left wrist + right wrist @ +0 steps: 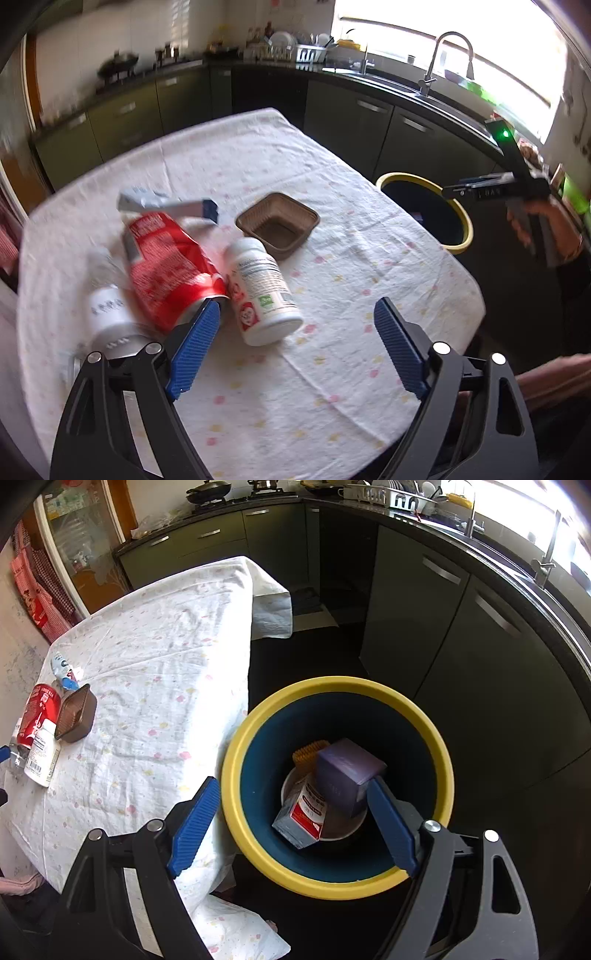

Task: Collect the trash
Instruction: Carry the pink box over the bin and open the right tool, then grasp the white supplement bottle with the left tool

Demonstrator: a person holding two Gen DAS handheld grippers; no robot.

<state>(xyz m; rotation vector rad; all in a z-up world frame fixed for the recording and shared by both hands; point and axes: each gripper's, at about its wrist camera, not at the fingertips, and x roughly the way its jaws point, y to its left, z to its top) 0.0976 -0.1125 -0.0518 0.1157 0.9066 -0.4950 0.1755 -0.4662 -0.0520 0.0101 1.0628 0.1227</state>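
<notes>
Nearest in the left wrist view, the left hand-held gripper hangs over the worktop with its blue fingers spread wide and nothing between the pads. Just beyond its left finger lies a white pill bottle on its side, touching a crushed red can to its left. Left of the can lies another white bottle, blurred. Behind the pill bottle sits an empty brown tray, and behind the can a blue-and-white carton, flattened. All of these rest on a white cloth with small pink and yellow marks that covers the worktop. Past the worktop's right edge stands a bin with a yellow rim on the dark floor, and above it a hand grips the black handle of the other tool.

Seen from the right wrist view, the right hand-held gripper hovers over that bin, jaws spread and empty. Down inside the bin lie a purple box, a red-and-white carton and something yellow and ribbed, on top of a white bowl-like thing.

Farther back run dark cabinets, a sink with a tall tap under a bright window, and a dish rack.
</notes>
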